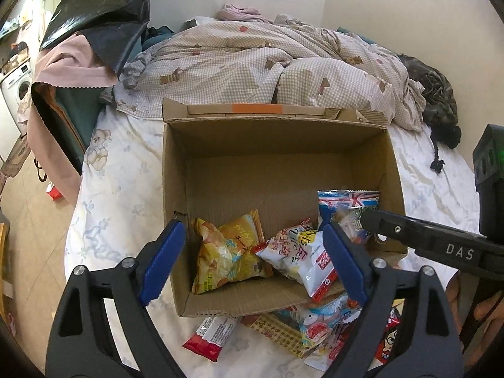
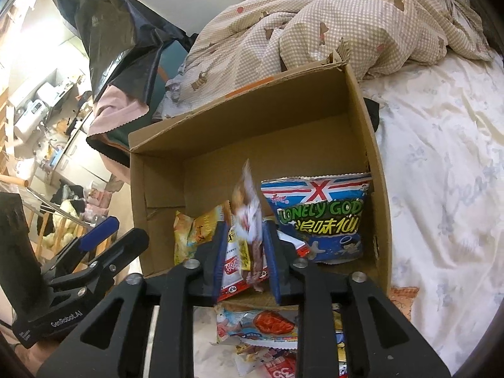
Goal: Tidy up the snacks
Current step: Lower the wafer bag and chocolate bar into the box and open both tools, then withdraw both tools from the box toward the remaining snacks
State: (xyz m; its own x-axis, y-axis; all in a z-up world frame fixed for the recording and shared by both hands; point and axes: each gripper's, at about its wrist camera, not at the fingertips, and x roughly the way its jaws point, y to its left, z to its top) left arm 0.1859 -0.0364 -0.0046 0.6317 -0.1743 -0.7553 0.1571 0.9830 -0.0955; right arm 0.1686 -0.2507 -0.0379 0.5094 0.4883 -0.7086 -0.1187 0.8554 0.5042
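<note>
An open cardboard box (image 1: pixel 277 138) (image 2: pixel 356 100) lies on the bed. Inside are a yellow snack bag (image 1: pixel 226 252) (image 2: pixel 192 230), a white and red bag (image 1: pixel 302 255) and a blue "Lonely God" bag (image 1: pixel 349 204) (image 2: pixel 321 217). My left gripper (image 1: pixel 252 258) is open and empty over the box's near edge. My right gripper (image 2: pixel 245 252) is shut on a small white and brown snack packet (image 2: pixel 249 217), held over the box; it also shows in the left wrist view (image 1: pixel 371 223). More snack packets (image 1: pixel 308 324) (image 2: pixel 258 324) lie on the sheet in front of the box.
A checked duvet (image 1: pixel 252 60) (image 2: pixel 346 22) is bunched behind the box. A black bag (image 1: pixel 100 3) and pink cloth (image 1: pixel 63 66) hang at the left. The bed's left edge drops to the floor (image 1: pixel 28 226). A dark cloth (image 1: pixel 438 100) lies far right.
</note>
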